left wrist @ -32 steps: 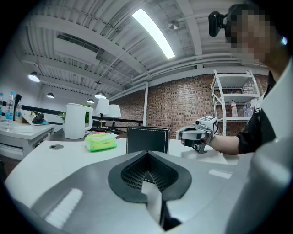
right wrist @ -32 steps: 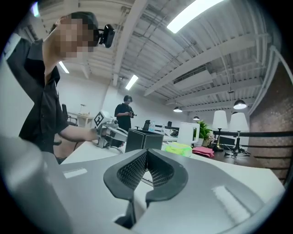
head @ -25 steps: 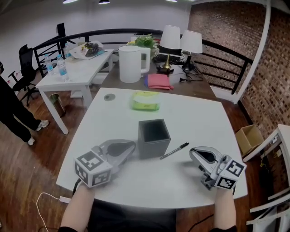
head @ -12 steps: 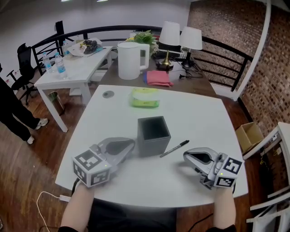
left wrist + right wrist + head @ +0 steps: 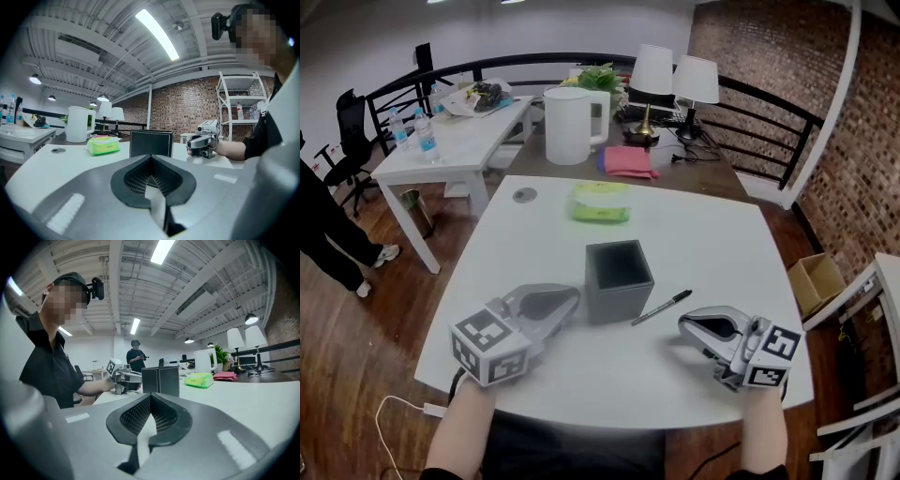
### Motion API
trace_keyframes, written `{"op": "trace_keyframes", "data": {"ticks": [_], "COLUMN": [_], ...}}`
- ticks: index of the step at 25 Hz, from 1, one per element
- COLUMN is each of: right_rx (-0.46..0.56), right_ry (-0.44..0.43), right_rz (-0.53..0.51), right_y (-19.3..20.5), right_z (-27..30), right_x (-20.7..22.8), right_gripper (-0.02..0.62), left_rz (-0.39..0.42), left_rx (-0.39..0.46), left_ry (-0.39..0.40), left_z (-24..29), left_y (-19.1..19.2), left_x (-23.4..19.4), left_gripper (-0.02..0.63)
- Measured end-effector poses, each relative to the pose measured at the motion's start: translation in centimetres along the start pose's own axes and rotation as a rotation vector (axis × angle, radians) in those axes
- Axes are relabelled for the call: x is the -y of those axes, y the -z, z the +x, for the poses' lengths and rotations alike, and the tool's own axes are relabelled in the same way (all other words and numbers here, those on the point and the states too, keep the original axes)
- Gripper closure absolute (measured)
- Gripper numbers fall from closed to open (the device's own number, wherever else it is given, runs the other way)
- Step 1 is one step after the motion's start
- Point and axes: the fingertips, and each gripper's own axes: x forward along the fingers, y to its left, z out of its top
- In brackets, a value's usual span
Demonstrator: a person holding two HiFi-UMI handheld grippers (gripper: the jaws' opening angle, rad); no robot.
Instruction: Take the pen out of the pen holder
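A dark square pen holder (image 5: pixel 619 279) stands upright in the middle of the white table (image 5: pixel 703 234); its inside looks empty. A black pen (image 5: pixel 661 309) lies flat on the table just right of it. My left gripper (image 5: pixel 572 298) rests shut and empty beside the holder's left front corner. My right gripper (image 5: pixel 684 323) is shut and empty, a little in front and right of the pen, apart from it. In the left gripper view the holder (image 5: pixel 151 143) stands just beyond the jaws. The right gripper view shows the holder (image 5: pixel 160 380) farther off, with the left gripper (image 5: pixel 123 379) beside it.
A green wipes pack (image 5: pixel 601 202) lies behind the holder, near a round grommet (image 5: pixel 525 196). On the brown desk beyond are a white jug (image 5: pixel 569 125), a pink cloth (image 5: pixel 628 161) and two lamps (image 5: pixel 652 75). A person (image 5: pixel 323 225) stands at far left.
My right gripper has turned and drifted slightly left, toward the pen. The left gripper, pen and holder have stayed put.
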Motion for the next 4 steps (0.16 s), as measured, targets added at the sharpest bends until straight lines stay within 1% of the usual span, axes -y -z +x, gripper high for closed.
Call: {"op": "trace_keyframes", "data": {"ticks": [4], "right_rx": [0.001], "right_ry": [-0.006], "right_rz": [-0.002], "right_y": [-0.03], "right_z": [0.16], "right_x": [-0.16], "right_gripper": [0.584], "left_rz": [0.0], "left_rx": [0.003], "left_ry": [-0.001], "left_z": [-0.12], "left_y": [-0.03], "left_x": [-0.03], "left_gripper": [0.604]}}
